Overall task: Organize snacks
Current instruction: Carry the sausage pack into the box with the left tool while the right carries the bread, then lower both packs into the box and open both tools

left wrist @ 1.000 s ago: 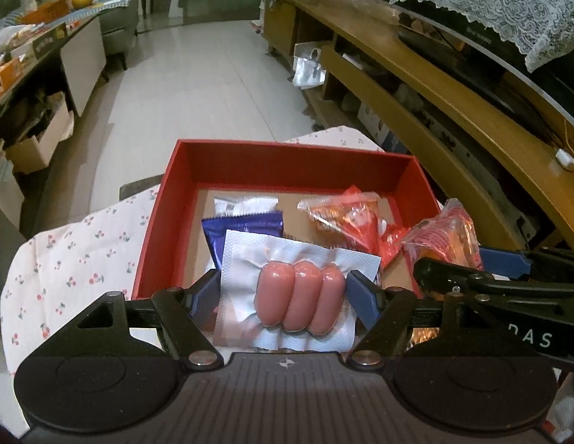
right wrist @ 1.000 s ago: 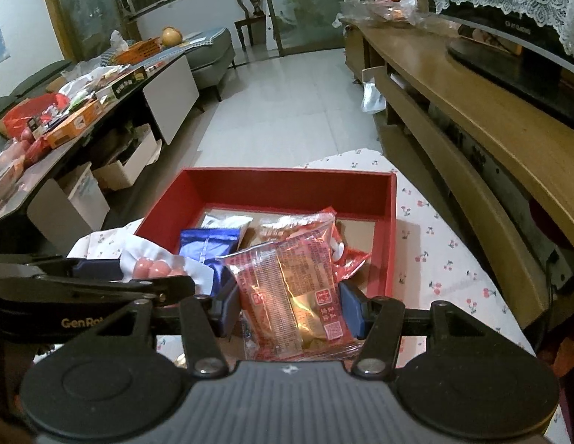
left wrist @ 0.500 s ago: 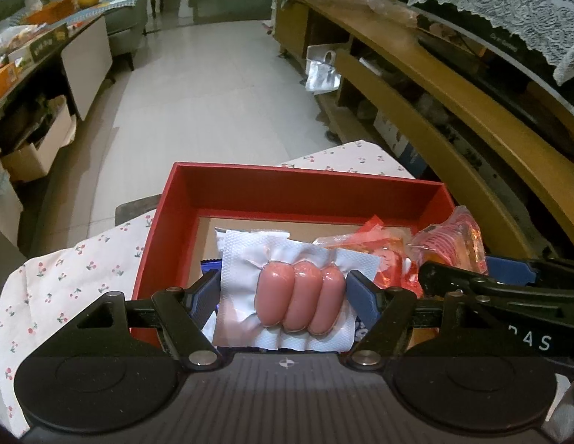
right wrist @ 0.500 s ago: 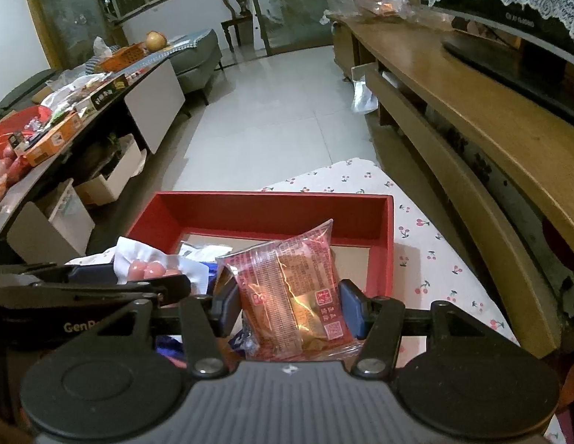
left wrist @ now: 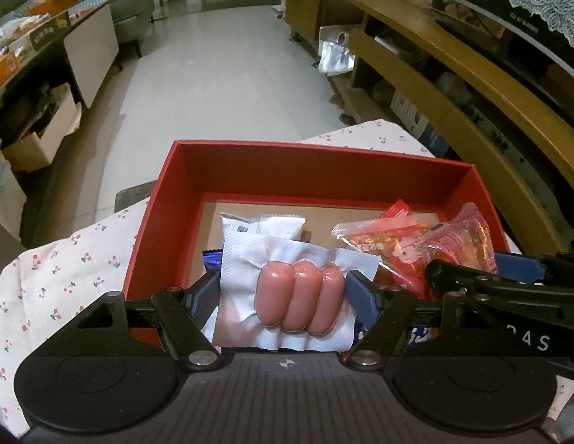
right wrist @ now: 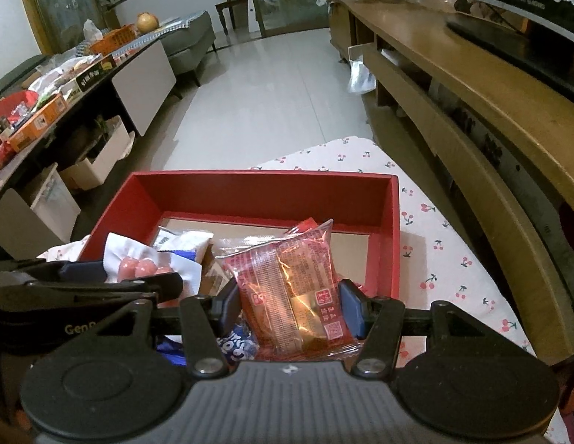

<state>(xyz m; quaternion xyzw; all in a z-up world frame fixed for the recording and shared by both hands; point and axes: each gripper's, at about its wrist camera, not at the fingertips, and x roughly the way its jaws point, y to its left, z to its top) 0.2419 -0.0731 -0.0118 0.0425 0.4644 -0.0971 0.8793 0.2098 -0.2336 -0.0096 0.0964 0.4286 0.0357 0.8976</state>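
Observation:
My left gripper [left wrist: 285, 296] is shut on a white vacuum pack of three pink sausages [left wrist: 298, 301], held over the near edge of the red box [left wrist: 316, 168]. My right gripper [right wrist: 289, 307] is shut on a red cellophane snack packet [right wrist: 290, 292], also over the near edge of the box [right wrist: 264, 192]. Inside the box lie a white packet [left wrist: 263, 224], a blue packet [left wrist: 212, 259] and an orange-red packet [left wrist: 383, 236]. The right gripper and its packet [left wrist: 463, 238] show at the right of the left wrist view; the sausages [right wrist: 140, 268] show at the left of the right wrist view.
The box stands on a cherry-print cloth [right wrist: 442, 255]. A long wooden TV bench [right wrist: 472, 85] runs along the right. A cluttered low table [right wrist: 64, 85] and cardboard boxes [left wrist: 39, 137] are at the left, with tiled floor [left wrist: 220, 74] beyond.
Both grippers have moved back towards me and risen slightly with their packets still held; the box now sits farther ahead, with more of its floor and the cloth showing.

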